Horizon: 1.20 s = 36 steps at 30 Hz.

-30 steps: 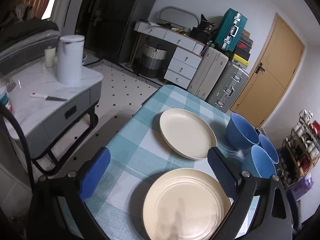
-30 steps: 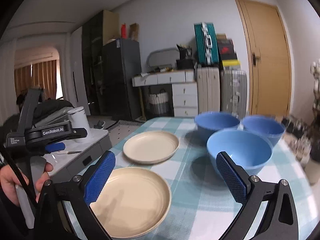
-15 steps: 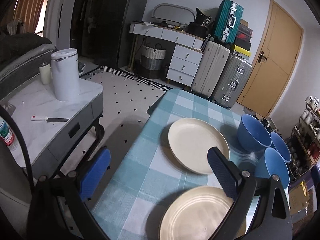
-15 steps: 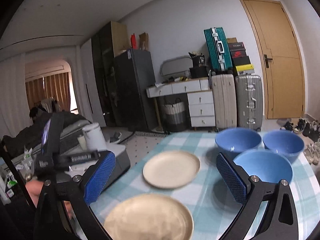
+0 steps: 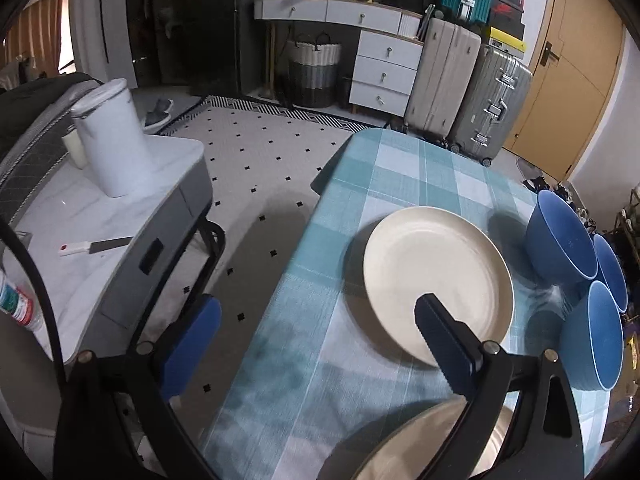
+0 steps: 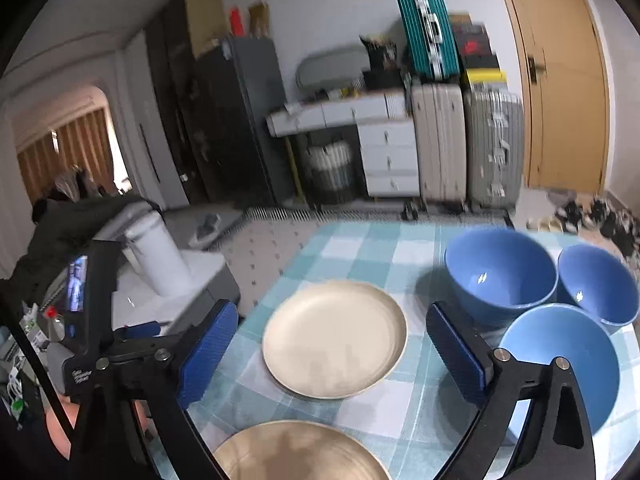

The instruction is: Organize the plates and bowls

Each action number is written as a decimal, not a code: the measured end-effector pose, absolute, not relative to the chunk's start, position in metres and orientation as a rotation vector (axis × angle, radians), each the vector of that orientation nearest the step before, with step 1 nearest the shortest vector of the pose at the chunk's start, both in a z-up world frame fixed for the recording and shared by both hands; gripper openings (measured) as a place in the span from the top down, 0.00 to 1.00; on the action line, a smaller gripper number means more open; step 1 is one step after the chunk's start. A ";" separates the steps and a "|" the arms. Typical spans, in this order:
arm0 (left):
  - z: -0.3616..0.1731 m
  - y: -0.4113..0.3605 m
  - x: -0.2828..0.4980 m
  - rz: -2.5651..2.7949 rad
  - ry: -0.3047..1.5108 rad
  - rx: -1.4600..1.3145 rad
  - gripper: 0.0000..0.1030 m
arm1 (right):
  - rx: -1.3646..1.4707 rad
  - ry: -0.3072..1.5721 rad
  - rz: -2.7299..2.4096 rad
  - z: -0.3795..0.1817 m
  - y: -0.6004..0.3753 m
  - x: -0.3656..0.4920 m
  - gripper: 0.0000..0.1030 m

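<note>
Two cream plates lie on the checked tablecloth: the far plate [image 5: 436, 276] [image 6: 334, 338] and the near plate [image 5: 432, 440] [image 6: 296, 454] at the frame bottom. Three blue bowls stand to the right: one at the back left [image 6: 500, 272] [image 5: 560, 236], one at the back right [image 6: 598, 280] [image 5: 610, 272], one in front [image 6: 560, 360] [image 5: 596, 332]. My left gripper [image 5: 316, 344] is open and empty over the table's left edge. My right gripper [image 6: 332, 354] is open and empty above the far plate.
A grey side table [image 5: 100, 216] with a white kettle [image 5: 114, 136] and a knife [image 5: 94, 245] stands to the left. Suitcases [image 5: 468, 92], a drawer unit [image 5: 384, 72] and a door [image 5: 568, 76] are beyond. The left hand-held unit [image 6: 84, 320] shows in the right view.
Both grippers have risen and pulled back toward the left; the near plate has slid to the bottom edge of both views. Jaws stayed open.
</note>
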<state>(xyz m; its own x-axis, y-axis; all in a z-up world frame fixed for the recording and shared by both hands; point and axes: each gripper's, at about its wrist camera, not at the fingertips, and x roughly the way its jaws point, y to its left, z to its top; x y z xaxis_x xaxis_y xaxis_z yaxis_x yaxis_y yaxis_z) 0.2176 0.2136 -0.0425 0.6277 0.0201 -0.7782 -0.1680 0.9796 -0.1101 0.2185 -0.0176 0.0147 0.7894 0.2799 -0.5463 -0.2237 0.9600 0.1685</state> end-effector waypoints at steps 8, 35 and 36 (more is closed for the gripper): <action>-0.054 0.206 0.246 0.085 0.940 -0.174 0.05 | 0.139 0.901 0.207 -0.029 -0.005 0.286 0.33; -0.093 0.189 0.291 0.035 1.123 -0.151 0.05 | 0.076 1.162 0.032 -0.103 -0.026 0.355 0.46; -0.095 0.188 0.292 0.027 1.130 -0.149 0.05 | 0.088 1.171 0.034 -0.106 -0.027 0.356 0.46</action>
<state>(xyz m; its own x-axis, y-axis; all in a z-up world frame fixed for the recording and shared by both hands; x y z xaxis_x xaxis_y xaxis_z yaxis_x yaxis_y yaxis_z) 0.2921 0.1880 -0.0952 0.4277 -0.0536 -0.9023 -0.0974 0.9897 -0.1050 0.3562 -0.0275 -0.1059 0.3890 0.0726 -0.9184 0.0187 0.9961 0.0867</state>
